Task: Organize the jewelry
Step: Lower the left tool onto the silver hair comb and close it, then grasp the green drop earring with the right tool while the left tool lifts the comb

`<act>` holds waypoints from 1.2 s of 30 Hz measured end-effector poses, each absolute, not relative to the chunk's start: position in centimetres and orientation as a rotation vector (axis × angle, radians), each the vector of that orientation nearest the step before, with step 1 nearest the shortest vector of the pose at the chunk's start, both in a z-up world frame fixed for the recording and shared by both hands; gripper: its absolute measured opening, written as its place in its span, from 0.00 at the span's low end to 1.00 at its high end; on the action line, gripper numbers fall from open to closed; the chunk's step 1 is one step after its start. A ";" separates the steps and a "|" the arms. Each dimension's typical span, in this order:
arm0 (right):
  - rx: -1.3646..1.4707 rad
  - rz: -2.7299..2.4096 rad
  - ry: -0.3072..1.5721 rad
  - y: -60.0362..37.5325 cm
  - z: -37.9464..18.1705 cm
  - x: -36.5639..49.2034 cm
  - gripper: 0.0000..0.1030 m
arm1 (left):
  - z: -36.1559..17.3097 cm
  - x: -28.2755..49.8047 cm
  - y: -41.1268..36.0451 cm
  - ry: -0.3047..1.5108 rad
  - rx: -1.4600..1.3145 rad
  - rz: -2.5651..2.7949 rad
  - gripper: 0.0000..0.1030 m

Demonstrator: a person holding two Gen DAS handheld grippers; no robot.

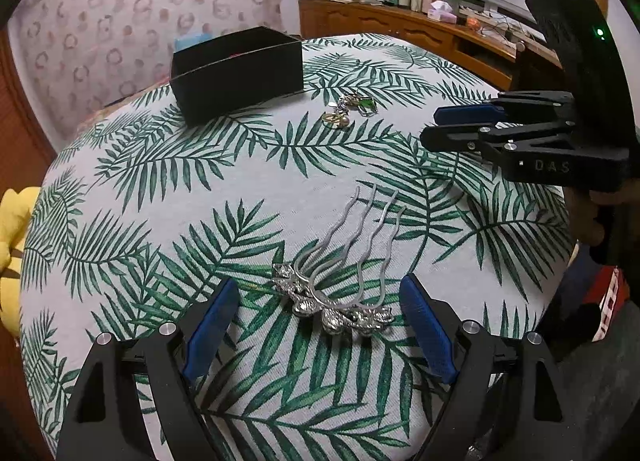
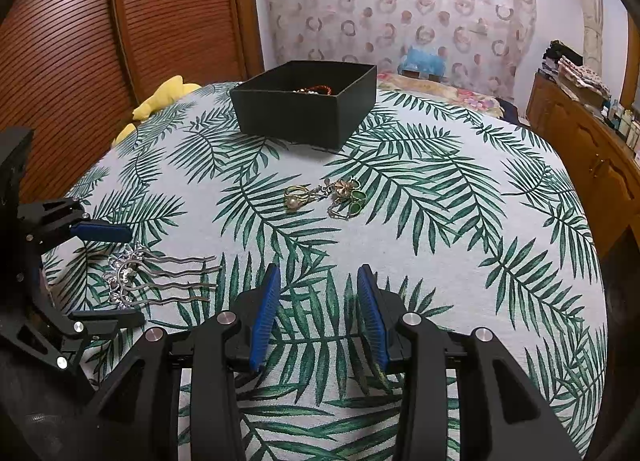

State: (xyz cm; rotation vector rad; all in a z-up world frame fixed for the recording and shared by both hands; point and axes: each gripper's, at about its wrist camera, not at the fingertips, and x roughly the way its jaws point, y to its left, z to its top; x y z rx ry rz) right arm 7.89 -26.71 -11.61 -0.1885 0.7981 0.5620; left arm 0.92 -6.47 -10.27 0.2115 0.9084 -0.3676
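On the leaf-print bench [image 1: 140, 165] sit one black box [image 1: 236, 71], far side, one silver hair comb [image 1: 340, 261] and one small jewelry cluster [image 2: 326, 197]. The comb lies between the left gripper's [image 1: 320, 325] spread fingers, tines pointing away toward the box. The right gripper [image 2: 316, 313], fingers apart and empty, is farther off.

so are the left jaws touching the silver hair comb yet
Apart. The left wrist view shows the left gripper open, patterned cloth visible between each blue pad and the silver hair comb lying between them.
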 end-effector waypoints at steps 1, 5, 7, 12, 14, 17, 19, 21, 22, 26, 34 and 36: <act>-0.189 0.562 0.797 -26.7 -11.6 7.9 0.41 | -10.1 0.9 -6.3 0.896 0.210 -0.365 0.65; -0.188 0.565 0.790 -26.8 -11.3 8.0 0.41 | -9.9 1.1 -5.9 0.889 0.177 -0.374 0.51; -0.189 0.564 0.787 -26.9 -11.2 8.3 0.41 | -9.9 1.3 -5.6 0.880 0.172 -0.364 0.51; -0.216 0.567 0.786 -26.4 -11.0 9.8 0.41 | -9.1 2.1 -4.4 0.837 0.146 -0.335 0.51; -0.220 0.570 0.786 -26.3 -10.9 10.4 0.41 | -8.7 2.5 -3.9 0.824 0.137 -0.326 0.51; -0.230 0.561 0.778 -26.1 -10.5 12.0 0.32 | -8.5 3.0 -3.4 0.814 0.131 -0.312 0.51; -0.222 0.544 0.781 -26.2 -10.4 13.1 0.28 | -8.3 3.4 -3.1 0.806 0.125 -0.302 0.51; -0.198 0.536 0.800 -26.4 -10.5 14.4 0.24 | -8.2 3.6 -2.9 0.799 0.118 -0.297 0.51; -0.191 0.535 0.812 -26.4 -10.7 15.0 0.23 | -8.2 3.7 -2.8 0.798 0.117 -0.295 0.51; -0.220 0.553 0.848 -25.4 -11.3 15.9 0.22 | -8.2 4.0 -2.6 0.793 0.112 -0.287 0.51; -0.321 0.461 0.855 -24.7 -12.3 16.4 0.21 | -8.3 4.0 -2.6 0.786 0.105 -0.289 0.51; -0.325 0.475 0.855 -24.6 -12.4 16.7 0.09 | -8.3 4.0 -2.6 0.783 0.105 -0.285 0.51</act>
